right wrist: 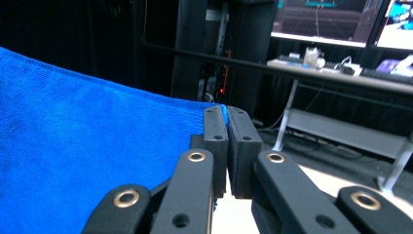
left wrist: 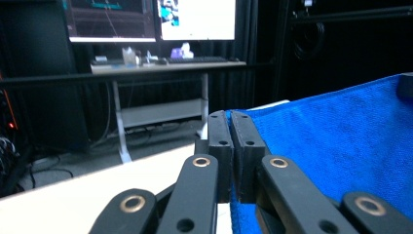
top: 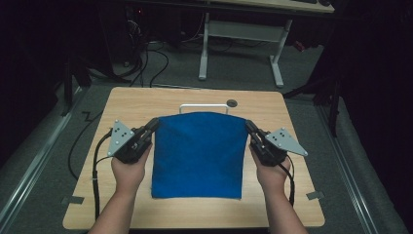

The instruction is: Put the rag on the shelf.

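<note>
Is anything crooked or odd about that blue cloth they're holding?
Nothing stands out. The blue cloth is pinched at its two far corners by the left gripper and right gripper, its top edge sagging slightly and evenly, without tears.

No legible text, label, brand or number anywhere.

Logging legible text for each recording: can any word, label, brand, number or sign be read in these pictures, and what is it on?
No text can be read.
Monitors behind the desk, in both gripper views: graphics and windows show, lettering too small and blurred.
Items on the desk: any labels too blurred.
Blue cloth, wooden table, grey plates on the grippers: no print, only holes.
</note>
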### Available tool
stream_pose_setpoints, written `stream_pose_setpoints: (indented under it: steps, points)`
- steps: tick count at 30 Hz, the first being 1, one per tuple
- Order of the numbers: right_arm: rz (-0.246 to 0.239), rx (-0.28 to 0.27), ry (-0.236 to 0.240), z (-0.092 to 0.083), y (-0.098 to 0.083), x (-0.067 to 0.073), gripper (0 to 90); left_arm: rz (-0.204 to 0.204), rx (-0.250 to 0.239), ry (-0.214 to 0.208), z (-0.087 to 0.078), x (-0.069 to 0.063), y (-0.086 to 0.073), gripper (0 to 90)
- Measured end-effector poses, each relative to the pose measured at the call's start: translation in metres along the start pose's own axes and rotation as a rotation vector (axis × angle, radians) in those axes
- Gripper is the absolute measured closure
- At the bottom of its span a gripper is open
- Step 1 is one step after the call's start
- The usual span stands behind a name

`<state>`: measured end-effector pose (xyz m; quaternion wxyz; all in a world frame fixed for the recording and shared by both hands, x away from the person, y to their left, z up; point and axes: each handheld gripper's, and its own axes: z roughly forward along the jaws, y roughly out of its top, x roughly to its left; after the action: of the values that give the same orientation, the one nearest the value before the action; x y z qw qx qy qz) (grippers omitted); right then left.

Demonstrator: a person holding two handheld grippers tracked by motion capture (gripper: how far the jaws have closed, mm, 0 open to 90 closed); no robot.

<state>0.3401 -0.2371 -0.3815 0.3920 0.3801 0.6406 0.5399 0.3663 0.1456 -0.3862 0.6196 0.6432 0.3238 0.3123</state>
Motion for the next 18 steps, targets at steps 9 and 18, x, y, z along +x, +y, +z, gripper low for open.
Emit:
stream_pose_setpoints:
  steps: [9, 18]
  points:
    - [-0.019, -0.051, -0.012, 0.005, 0.027, -0.006, 88.7, 0.024, -0.050, 0.014, 0.006, 0.007, 0.028, 88.5]
    - [-0.014, -0.083, -0.029, 0.005, 0.046, -0.017, 88.7, 0.034, -0.067, 0.014, 0.013, 0.008, 0.044, 88.6]
